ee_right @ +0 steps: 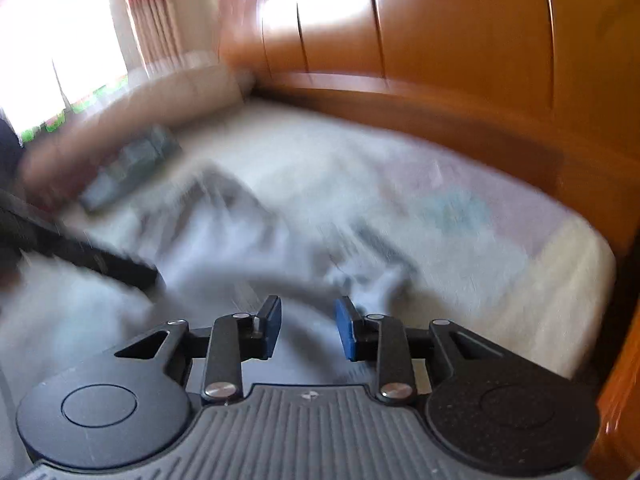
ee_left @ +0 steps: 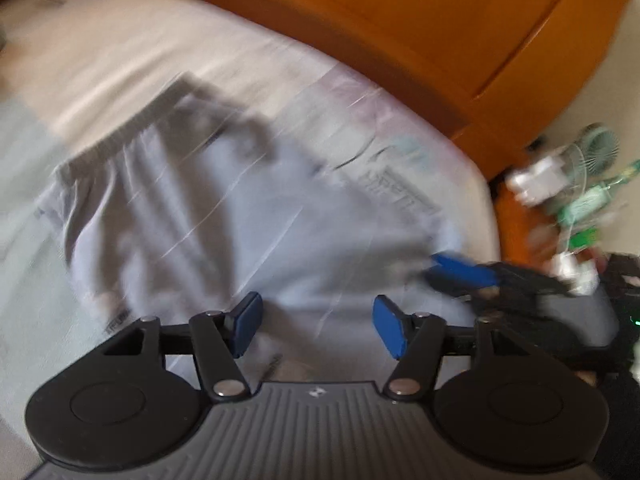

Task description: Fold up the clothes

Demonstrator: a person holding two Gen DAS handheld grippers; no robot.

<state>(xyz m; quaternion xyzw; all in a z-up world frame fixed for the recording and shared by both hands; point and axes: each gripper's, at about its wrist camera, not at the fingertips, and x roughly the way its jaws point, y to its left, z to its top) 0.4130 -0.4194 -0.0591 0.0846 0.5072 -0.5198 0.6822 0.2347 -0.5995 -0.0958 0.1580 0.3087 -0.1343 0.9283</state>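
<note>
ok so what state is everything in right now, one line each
left gripper: open, nothing between its pads, above the shorts
right gripper: open, pads apart, no cloth pinched
grey shorts: lying rumpled on the bed, not folded, waistband at the far end
bed sheet: spread over the mattress
wooden wardrobe: doors shut
</note>
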